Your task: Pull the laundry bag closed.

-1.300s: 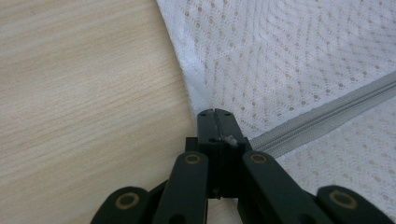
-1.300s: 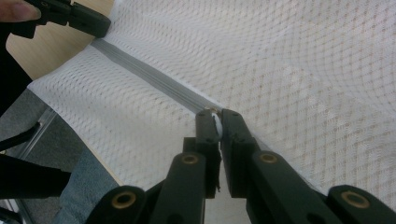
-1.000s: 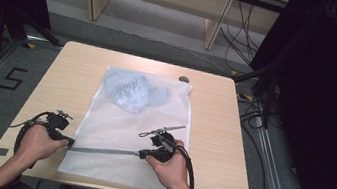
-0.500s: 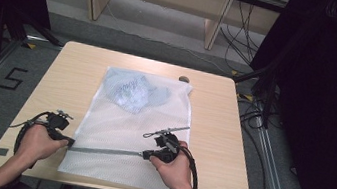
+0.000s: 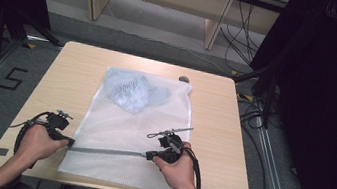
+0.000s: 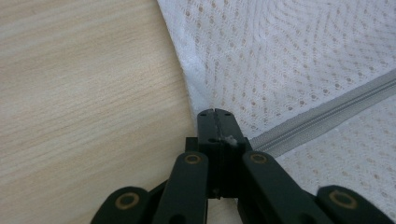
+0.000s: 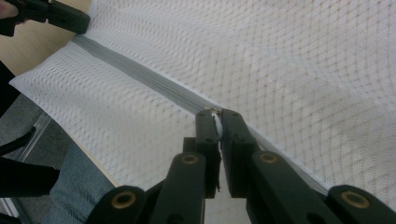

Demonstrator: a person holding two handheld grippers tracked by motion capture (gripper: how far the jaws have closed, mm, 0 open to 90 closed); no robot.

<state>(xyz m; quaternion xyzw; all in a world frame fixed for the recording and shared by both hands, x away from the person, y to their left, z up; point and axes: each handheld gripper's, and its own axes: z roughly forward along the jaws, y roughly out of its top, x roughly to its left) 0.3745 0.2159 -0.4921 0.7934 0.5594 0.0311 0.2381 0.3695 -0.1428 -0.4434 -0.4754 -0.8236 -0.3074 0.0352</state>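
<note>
White mesh laundry bag point(image 5: 120, 133), grey zipper point(image 5: 107, 151), bluish garment point(image 5: 131, 91) inside

Even, soft overhead light falls on the pale wooden table point(image 5: 78, 76), with faint shadows and no glare. The far left and right sides of the high view sink into near-black. That view is slightly soft. In both gripper views the white mesh laundry bag point(image 6: 303, 56) is crisp, while the near black jaws blur slightly.

Garment point(image 5: 132, 91) blurred inside mesh bag point(image 5: 115, 132)
</note>
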